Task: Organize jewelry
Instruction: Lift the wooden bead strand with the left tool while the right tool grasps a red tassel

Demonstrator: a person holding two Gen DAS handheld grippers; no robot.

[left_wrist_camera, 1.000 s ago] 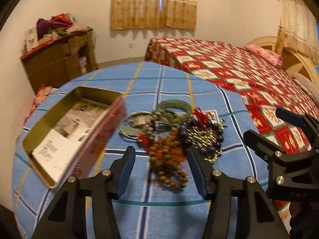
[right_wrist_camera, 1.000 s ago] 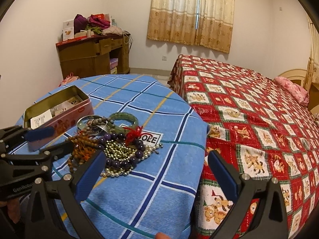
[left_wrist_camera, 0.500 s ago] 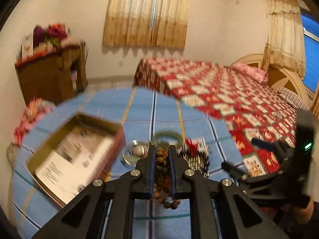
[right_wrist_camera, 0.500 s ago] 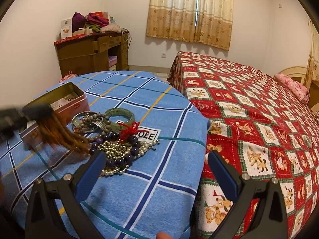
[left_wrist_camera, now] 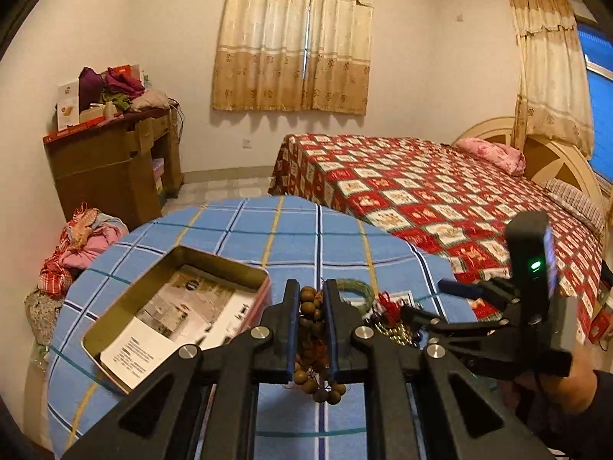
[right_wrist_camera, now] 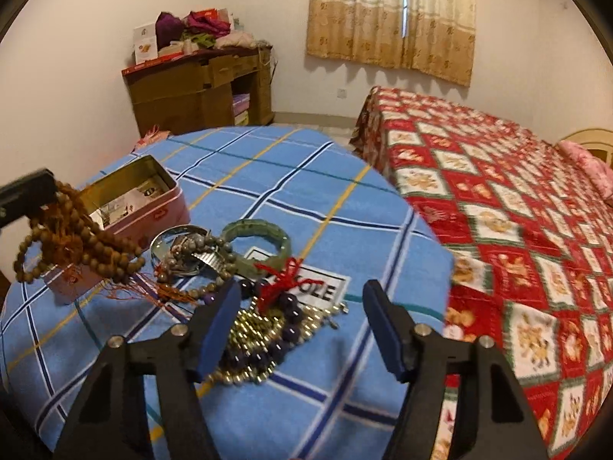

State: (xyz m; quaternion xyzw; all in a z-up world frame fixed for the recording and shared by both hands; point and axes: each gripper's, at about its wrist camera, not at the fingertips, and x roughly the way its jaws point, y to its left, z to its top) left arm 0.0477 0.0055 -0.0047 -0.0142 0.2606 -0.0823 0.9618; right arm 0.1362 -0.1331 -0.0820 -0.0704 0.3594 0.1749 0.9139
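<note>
**Beads lifted, tin lies to the left**

Left gripper (left_wrist_camera: 311, 329) is pinched on the brown wooden bead strand (right_wrist_camera: 76, 241), which hangs clear of the blue checked tablecloth (right_wrist_camera: 291, 176). The open tin (left_wrist_camera: 180, 306) lies just left of and below it, long axis running diagonally away; the left hand is nearer. Right gripper (right_wrist_camera: 302, 326) is spread, its jaws have just been closing, and it hovers over the purple-and-gold bead pile (right_wrist_camera: 260, 341), not pressing it. Counts: one tin, one green bangle (right_wrist_camera: 260, 237), one silver bangle (right_wrist_camera: 172, 237), one grey bead strand (right_wrist_camera: 203, 253); strands in the pile cannot be counted.
</note>
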